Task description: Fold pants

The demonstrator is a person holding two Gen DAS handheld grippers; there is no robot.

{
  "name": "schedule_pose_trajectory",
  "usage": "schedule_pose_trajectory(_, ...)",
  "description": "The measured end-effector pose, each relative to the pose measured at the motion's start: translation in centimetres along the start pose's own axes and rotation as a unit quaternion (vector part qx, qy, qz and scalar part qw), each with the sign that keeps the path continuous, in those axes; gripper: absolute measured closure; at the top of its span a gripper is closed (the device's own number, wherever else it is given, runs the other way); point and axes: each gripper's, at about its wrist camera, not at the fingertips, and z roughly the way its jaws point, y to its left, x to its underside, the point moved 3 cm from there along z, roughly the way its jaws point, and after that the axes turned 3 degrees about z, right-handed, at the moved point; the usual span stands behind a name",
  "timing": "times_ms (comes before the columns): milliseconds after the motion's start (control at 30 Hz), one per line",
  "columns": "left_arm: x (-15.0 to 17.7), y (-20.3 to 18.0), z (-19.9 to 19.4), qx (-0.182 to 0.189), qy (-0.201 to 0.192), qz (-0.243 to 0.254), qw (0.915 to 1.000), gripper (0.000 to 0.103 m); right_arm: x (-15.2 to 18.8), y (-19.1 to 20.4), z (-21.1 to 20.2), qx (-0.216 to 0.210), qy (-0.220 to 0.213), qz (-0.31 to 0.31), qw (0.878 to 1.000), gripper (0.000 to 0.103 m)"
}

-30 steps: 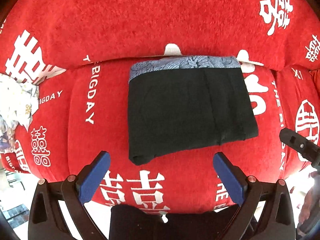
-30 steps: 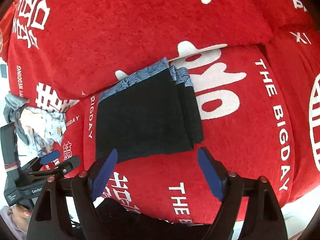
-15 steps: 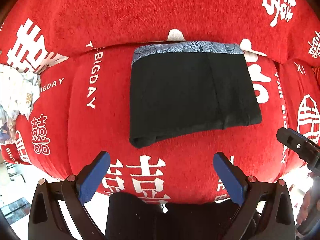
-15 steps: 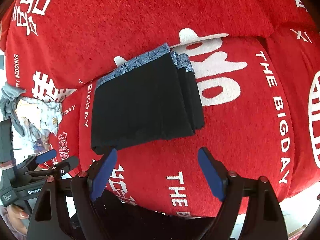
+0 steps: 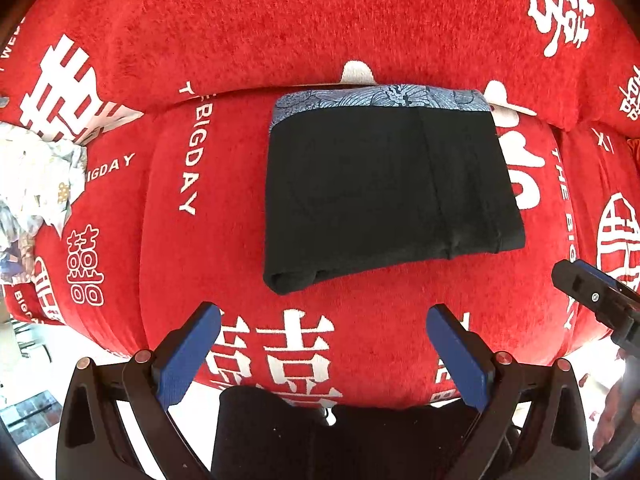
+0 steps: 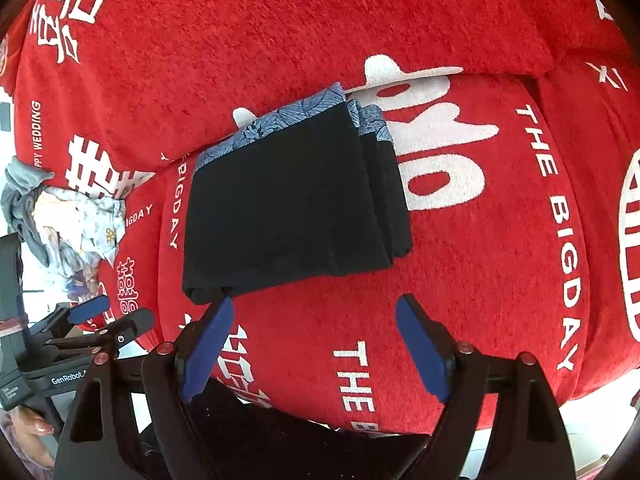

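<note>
The black pants [image 5: 384,192] with a blue patterned waistband lie folded into a neat rectangle on the red sofa seat [image 5: 208,248], waistband toward the backrest. They also show in the right wrist view [image 6: 288,208], stacked in layers at their right edge. My left gripper [image 5: 324,348] is open and empty, a little in front of the pants. My right gripper [image 6: 316,340] is open and empty, its left fingertip [image 6: 224,312] just short of the pants' front left corner. The right gripper also shows at the right edge of the left wrist view [image 5: 592,296].
A crumpled pile of light-coloured clothes [image 5: 32,184] lies on the sofa to the left, also in the right wrist view [image 6: 68,216]. The red backrest [image 5: 320,20] rises behind the pants. A dark cloth [image 5: 320,432] hangs below the seat's front edge.
Both grippers have moved closer to the folded pants, which now look larger. The pants have not moved. Both grippers stay open.
</note>
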Motion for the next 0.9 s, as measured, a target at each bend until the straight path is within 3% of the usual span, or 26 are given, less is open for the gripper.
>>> schedule_pose_trajectory(900,-0.63,0.52,0.79,0.003,0.006,-0.007,0.9999,0.0,-0.78,-0.81,0.62,0.003,0.003,0.01,1.0,0.017)
